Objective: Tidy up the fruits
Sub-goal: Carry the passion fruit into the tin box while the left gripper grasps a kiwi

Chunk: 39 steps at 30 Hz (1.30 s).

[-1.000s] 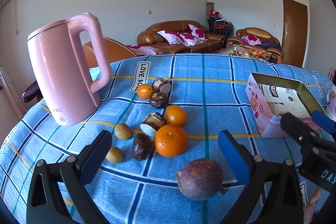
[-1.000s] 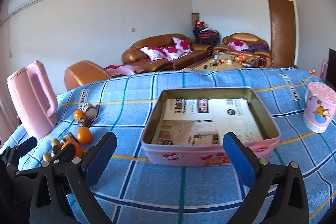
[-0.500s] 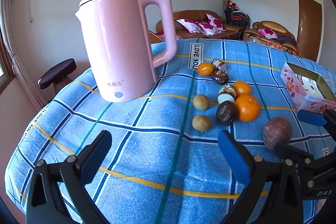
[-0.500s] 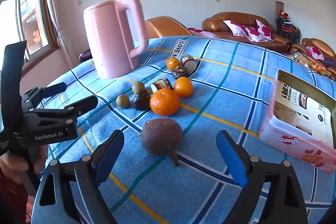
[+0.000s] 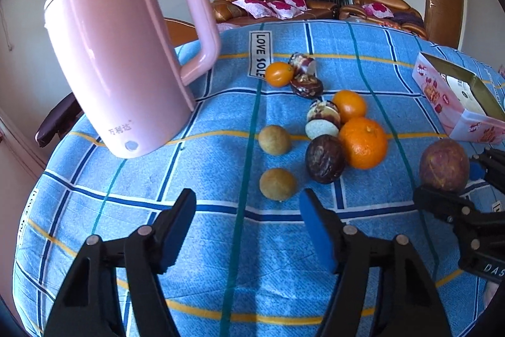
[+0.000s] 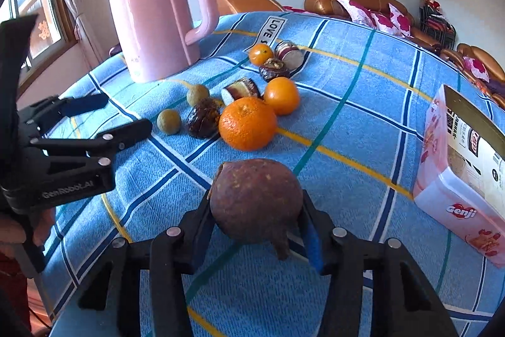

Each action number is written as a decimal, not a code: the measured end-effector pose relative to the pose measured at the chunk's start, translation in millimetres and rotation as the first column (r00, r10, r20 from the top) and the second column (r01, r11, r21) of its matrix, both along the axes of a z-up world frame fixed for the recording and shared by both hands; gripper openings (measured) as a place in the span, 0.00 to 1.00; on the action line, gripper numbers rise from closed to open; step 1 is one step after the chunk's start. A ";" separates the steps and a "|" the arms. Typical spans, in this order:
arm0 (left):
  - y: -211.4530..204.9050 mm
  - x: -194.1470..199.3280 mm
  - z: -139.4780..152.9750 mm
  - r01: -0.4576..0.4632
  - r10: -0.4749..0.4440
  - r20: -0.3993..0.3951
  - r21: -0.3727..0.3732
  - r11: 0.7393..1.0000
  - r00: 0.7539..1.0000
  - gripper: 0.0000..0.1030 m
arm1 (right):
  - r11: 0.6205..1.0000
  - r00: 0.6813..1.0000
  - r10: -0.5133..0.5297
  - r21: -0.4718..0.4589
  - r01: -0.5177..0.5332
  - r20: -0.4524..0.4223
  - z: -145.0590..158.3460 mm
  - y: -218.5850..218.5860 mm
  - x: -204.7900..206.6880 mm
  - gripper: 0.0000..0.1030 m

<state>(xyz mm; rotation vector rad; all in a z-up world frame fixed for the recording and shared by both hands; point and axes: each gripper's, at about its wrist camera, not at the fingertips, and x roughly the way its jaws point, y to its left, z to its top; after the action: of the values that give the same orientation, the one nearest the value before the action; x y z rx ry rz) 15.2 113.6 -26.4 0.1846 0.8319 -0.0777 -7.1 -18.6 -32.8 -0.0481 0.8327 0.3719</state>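
- Two grippers work over the blue checked tablecloth; places below are given from the big orange in the middle of the fruit pile.
- Right gripper: its jaws are closing around the purple-brown passion fruit, and both blue pads sit against its sides. This fruit is on the near side of the big orange, apart from it, with its stalk end pointing toward the camera.
- Left gripper: its jaws are closing with nothing between them, only bare cloth below. They stand half wide, just short of the nearer small greenish-brown fruit.
- That fruit lies left of the big orange and nearer; a second small greenish-brown fruit lies behind it, also left of the orange.
- Touching the big orange on its left is a dark wrinkled fruit; just behind lie a cut half fruit showing white flesh and a smaller orange.
- Farther behind sit a small orange and two more dark cut pieces, close together.
- Well left of the big orange stands a pink kettle, handle toward the fruit.
- Well right of it sits an open pink tin box; its floor is largely hidden from both cameras.
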 end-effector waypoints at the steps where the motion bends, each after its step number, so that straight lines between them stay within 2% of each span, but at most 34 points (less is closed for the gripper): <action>1: -2.1 3.3 -2.6 0.011 -0.011 -0.010 -0.006 1.000 1.000 0.60 | 1.000 1.000 -0.016 0.004 0.016 0.014 1.8 -4.0 0.1 0.51; 4: -7.4 15.2 -12.6 0.027 -0.028 -0.056 -0.016 1.000 0.998 0.44 | 0.998 0.998 -0.053 0.027 0.053 0.018 3.7 -14.5 3.4 0.51; 5: -8.1 16.4 -12.9 0.039 -0.040 -0.042 -0.032 0.999 0.998 0.40 | 0.997 0.998 -0.062 0.036 0.062 0.010 3.3 -17.1 4.8 0.51; 10: -9.1 25.3 -12.3 0.065 -0.068 -0.053 -0.061 0.996 0.996 0.29 | 0.993 0.995 -0.092 0.075 0.094 -0.027 -0.3 -27.0 13.1 0.51; 14: -3.9 21.6 -9.8 0.039 -0.042 -0.037 -0.078 0.996 0.998 0.29 | 0.991 0.994 -0.112 0.076 0.113 -0.018 1.3 -31.5 12.6 0.51; 19: 5.3 4.7 6.4 -0.006 0.013 0.075 -0.102 0.995 0.997 0.29 | 0.985 0.991 -0.132 0.119 0.127 0.032 14.2 -41.7 7.7 0.51; 23: -7.6 -7.8 29.0 0.031 -0.012 0.161 -0.118 0.992 0.987 0.29 | 0.975 0.978 -0.178 0.151 0.161 0.109 32.1 -57.2 2.1 0.51; 27: -37.3 -10.4 51.4 0.094 -0.059 0.229 -0.145 0.985 0.972 0.29 | 0.960 0.948 -0.253 0.175 0.221 0.194 51.2 -82.4 -5.6 0.51; 32: -92.5 -7.4 65.4 0.199 -0.152 0.262 -0.163 0.966 0.953 0.29 | 0.940 0.899 -0.341 0.119 0.320 0.275 59.0 -120.6 -12.3 0.51; 35: -128.7 -2.6 66.5 0.258 -0.207 0.263 -0.178 0.949 0.942 0.29 | 0.918 0.874 -0.396 0.092 0.386 0.282 56.8 -152.5 -14.2 0.51; 39: -174.9 0.9 67.6 0.328 -0.272 0.265 -0.196 0.924 0.925 0.29 | 0.885 0.847 -0.466 0.103 0.455 0.257 52.2 -196.4 -14.2 0.51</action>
<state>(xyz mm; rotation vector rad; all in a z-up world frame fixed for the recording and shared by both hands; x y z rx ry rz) 16.0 -61.2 41.2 0.0923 0.5470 -0.4383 -21.3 -214.9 19.3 0.1342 0.5347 -0.0770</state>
